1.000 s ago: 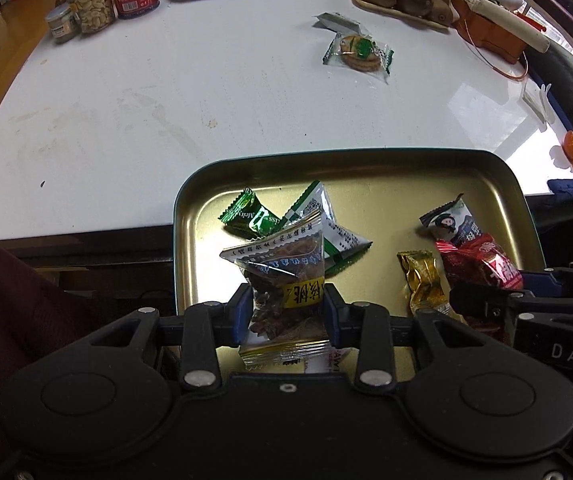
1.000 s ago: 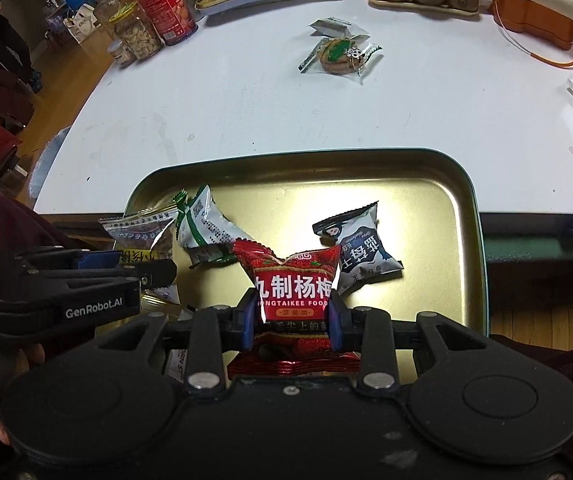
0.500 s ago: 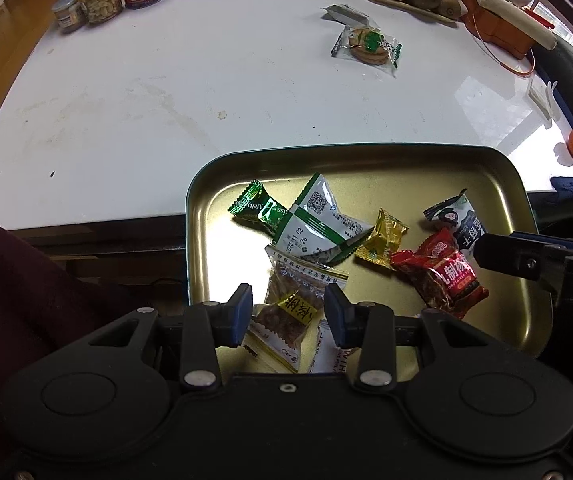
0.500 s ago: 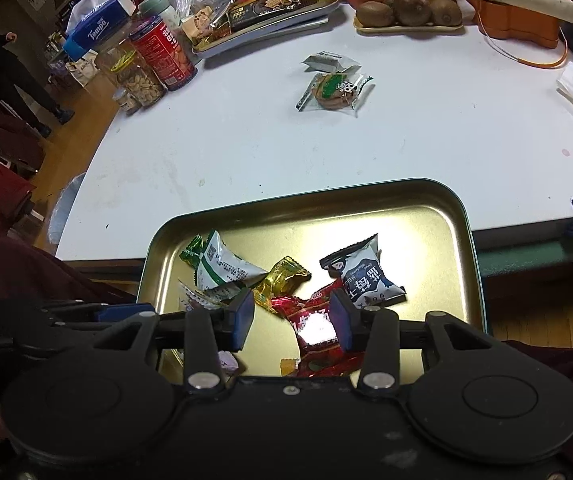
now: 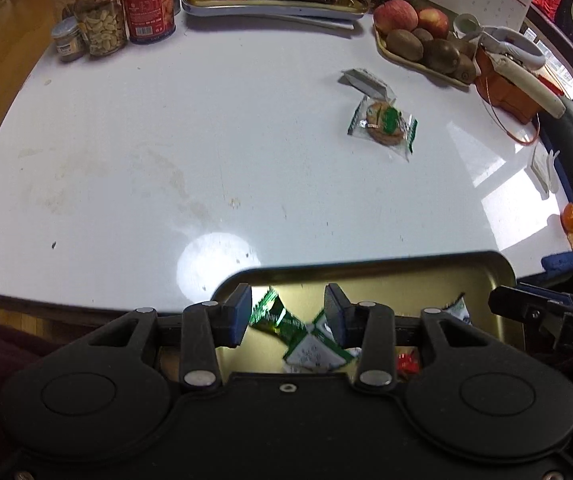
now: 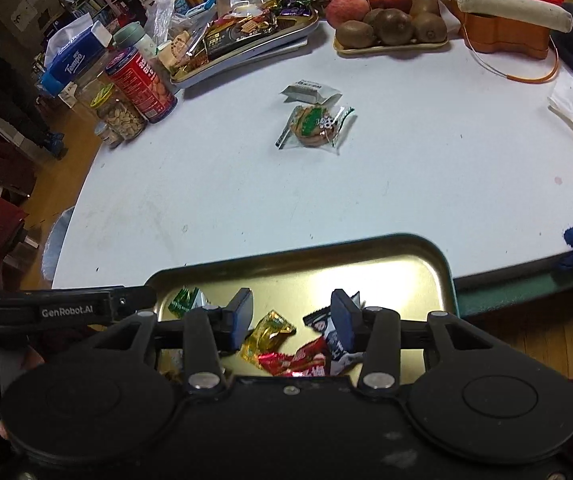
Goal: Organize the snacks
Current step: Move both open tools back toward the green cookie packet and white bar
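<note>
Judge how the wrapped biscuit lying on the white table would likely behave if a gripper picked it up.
The wrapped biscuit probably feels light, being small and flat. Its clear glossy film may slip between pads, and the crimped ends look floppy. The round biscuit inside looks rigid but brittle, so a hard squeeze could crack it.

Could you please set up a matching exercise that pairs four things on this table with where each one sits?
Things:
1. gold-wrapped candy
2. wrapped cookie
3. kiwis
4. peanut jar

Places:
A. on the shallow fruit tray at the far side, beside the apples
B. alone on the bare white table, mid-way across
C. in the gold metal tray at the near edge
D. next to the red can, far left

Pairs: 1-C, 2-B, 3-A, 4-D
</note>
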{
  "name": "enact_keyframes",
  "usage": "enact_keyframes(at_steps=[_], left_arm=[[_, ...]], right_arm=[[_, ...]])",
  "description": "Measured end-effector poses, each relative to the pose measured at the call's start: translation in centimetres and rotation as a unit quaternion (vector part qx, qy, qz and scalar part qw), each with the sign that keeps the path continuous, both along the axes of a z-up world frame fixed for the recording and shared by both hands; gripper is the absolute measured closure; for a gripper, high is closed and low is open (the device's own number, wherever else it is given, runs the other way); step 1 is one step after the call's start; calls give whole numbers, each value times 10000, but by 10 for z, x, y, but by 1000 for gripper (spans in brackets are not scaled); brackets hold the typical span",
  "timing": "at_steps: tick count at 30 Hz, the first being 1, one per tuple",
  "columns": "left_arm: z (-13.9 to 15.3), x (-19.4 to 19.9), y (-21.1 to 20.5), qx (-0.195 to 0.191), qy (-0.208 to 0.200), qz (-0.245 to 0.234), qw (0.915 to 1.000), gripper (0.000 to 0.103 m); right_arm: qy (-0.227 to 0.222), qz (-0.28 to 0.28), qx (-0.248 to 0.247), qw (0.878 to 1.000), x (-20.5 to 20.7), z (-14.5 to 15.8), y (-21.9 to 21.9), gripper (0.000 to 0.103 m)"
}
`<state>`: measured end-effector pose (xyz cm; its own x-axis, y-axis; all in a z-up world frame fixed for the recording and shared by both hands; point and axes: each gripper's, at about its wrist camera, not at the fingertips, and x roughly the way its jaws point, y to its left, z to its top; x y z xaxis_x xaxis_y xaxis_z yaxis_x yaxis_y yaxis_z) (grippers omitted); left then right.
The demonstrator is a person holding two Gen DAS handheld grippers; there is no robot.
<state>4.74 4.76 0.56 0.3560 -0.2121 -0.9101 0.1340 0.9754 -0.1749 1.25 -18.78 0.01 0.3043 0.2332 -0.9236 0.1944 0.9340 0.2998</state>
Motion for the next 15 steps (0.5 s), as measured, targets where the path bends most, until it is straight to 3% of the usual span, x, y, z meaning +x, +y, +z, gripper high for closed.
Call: enact_keyframes(at_steps=[5, 9, 13, 15], left_arm=[[-4, 42, 6, -290, 59, 111, 9995, 49], [-13, 67, 2, -231, 154, 153, 9995, 49], [-21, 91, 0, -170, 246, 146, 9994, 49], [-26, 104, -2, -120, 263, 170, 9994, 49]], right_arm=[[-173, 170, -223, 9995, 37, -6, -8, 55], [-381, 504, -618, 9961, 69, -13, -8, 54], [-677, 1150, -949, 9865, 96, -24, -2, 52], [-896, 1659, -1127, 9756, 109, -32, 3, 52]])
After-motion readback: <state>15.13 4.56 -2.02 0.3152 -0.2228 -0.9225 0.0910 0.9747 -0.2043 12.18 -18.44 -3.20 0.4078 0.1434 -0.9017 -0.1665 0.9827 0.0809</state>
